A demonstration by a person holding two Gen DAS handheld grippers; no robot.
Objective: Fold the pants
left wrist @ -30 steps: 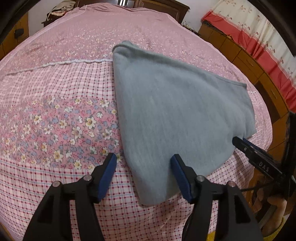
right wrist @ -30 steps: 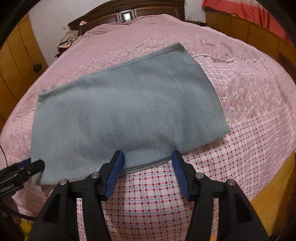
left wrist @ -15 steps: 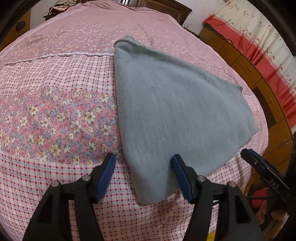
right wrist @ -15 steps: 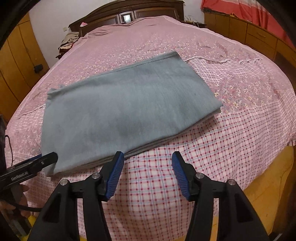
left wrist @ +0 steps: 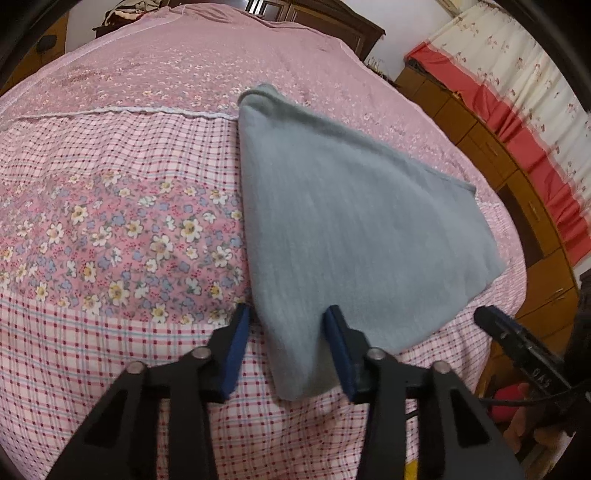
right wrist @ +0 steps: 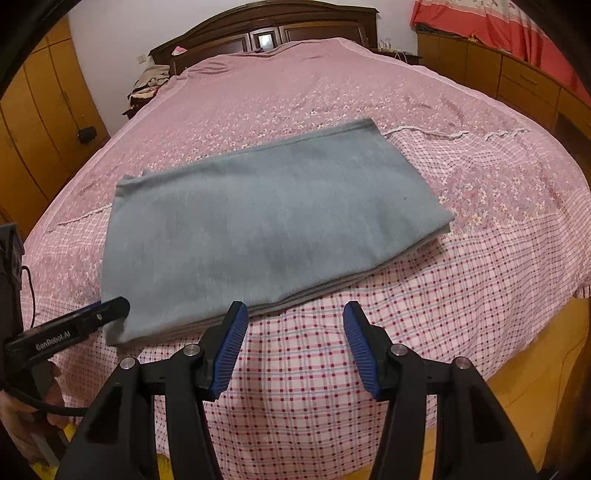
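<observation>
The grey-blue pants (left wrist: pixel 340 229) lie folded in a flat stack on the pink bedspread (left wrist: pixel 110 229), near the bed's foot edge; they also show in the right wrist view (right wrist: pixel 266 229). My left gripper (left wrist: pixel 288 347) is partly closed, its blue pads on either side of the stack's near left corner, with a gap still showing. Its finger shows at that corner in the right wrist view (right wrist: pixel 74 330). My right gripper (right wrist: pixel 293 343) is open and empty, drawn back a little from the stack's front edge, over the checked sheet.
The bed (right wrist: pixel 369 92) stretches far beyond the pants to a dark wooden headboard (right wrist: pixel 266 29). Wooden cabinets (left wrist: pixel 517 177) run along the right side under a red and white curtain. Wardrobes (right wrist: pixel 37 122) stand on the left. The floor lies just past the foot edge.
My left gripper's jaws have narrowed around the stack's near corner. My right gripper has pulled back from the pants' front edge, staying open.
</observation>
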